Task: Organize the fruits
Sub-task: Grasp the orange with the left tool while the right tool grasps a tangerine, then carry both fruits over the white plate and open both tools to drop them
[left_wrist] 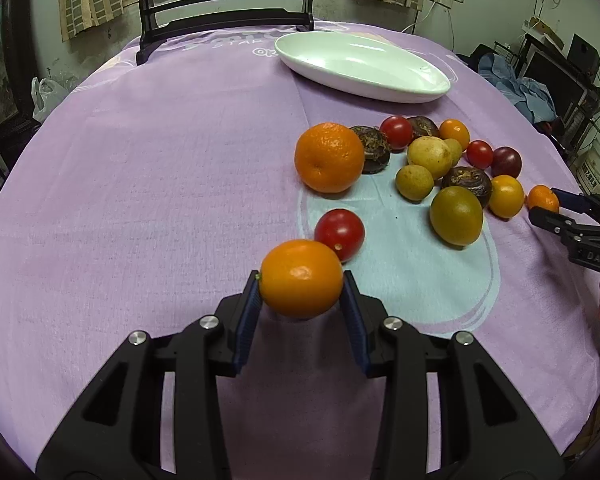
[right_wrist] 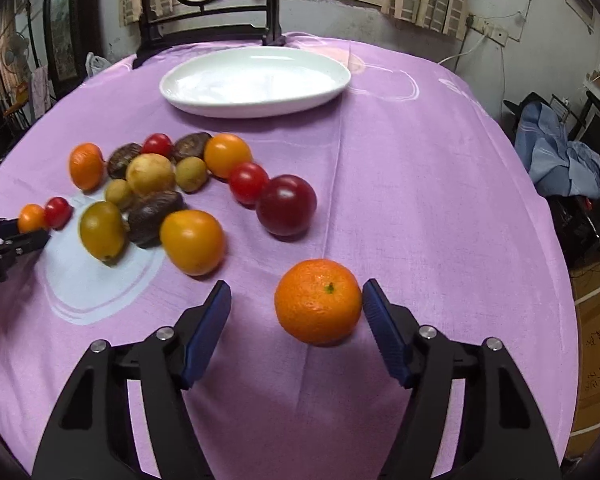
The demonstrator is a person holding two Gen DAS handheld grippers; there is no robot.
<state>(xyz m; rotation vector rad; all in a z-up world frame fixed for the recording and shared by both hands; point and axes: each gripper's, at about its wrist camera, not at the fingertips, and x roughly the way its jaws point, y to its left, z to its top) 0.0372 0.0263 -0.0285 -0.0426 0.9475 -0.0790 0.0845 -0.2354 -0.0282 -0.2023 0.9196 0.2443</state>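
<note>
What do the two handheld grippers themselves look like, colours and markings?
Both match: the left gripper and the right gripper have matte black angular linkage frames with cut-out slots and round silver pivot screws. Each finger carries a ribbed blue pad. White lettering reading "DAS" shows on the right gripper's body in the left wrist view. No cables or sleeves are visible.

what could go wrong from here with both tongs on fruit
1. The right tongs are open around the mandarin, which sits hard against one pad with a gap at the other; closing may nudge it and let it roll.
2. The left tongs pinch a smooth kumquat near their tips; it could slip out before reaching the plate.
</note>
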